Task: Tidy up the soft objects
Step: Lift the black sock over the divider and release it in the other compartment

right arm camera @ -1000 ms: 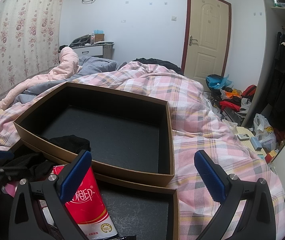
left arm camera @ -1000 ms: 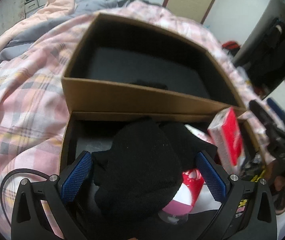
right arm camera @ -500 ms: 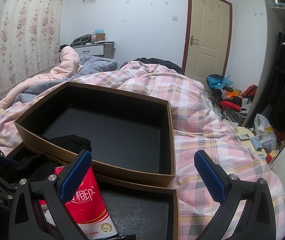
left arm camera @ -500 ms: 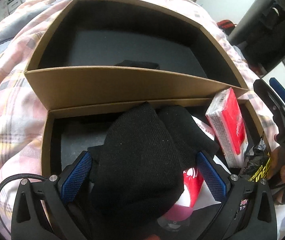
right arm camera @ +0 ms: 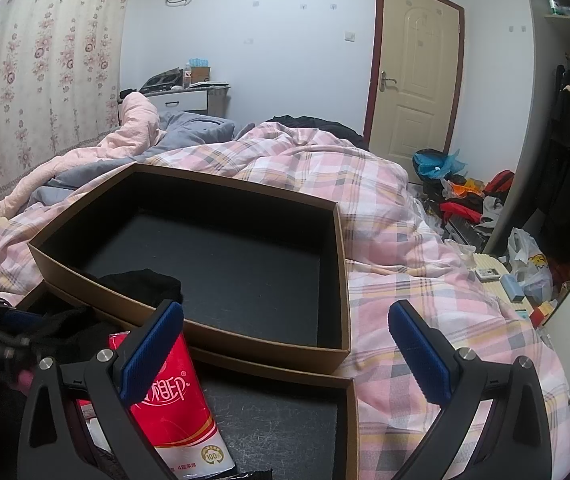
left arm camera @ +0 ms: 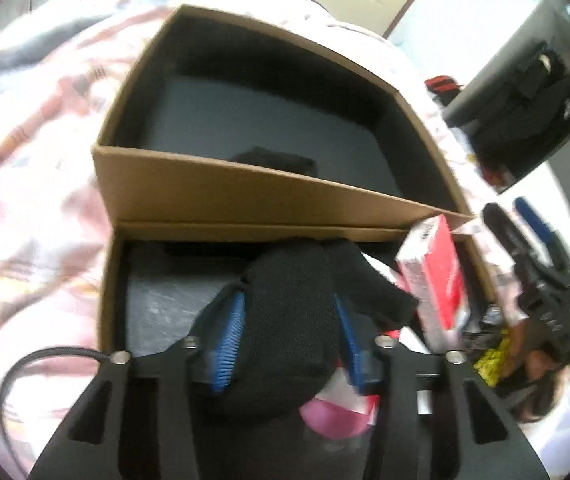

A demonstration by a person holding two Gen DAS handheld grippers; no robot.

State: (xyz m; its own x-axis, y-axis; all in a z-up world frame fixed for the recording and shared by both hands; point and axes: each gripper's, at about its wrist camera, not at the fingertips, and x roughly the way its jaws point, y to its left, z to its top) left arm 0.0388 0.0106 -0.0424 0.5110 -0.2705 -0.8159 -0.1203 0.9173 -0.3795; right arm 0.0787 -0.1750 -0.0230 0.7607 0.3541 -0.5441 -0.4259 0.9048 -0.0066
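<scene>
The left gripper squeezes a black sock between its two blue pads. The sock is thick, soft and fuzzy, and it bulges up in a round lump past the pads. More black cloth sits just behind it on the right. The sock is held over the near box, close to that box's far wall. This brown box has a dark floor, and its left part is bare. On its right side a red tissue pack stands tilted, close to the sock. Something pink shows under the sock, but it is too blurry to tell what it is. The far box lies right behind the near one, and the two box walls touch. It is wide and open at the top. Its dark floor is mostly bare, with one other black sock lying by the near wall. Both boxes rest on a pink checked blanket on the bed. The right gripper is wide open and holds nothing. It hangs over the right side of the near box, with the red tissue pack just behind its left pad.
</scene>
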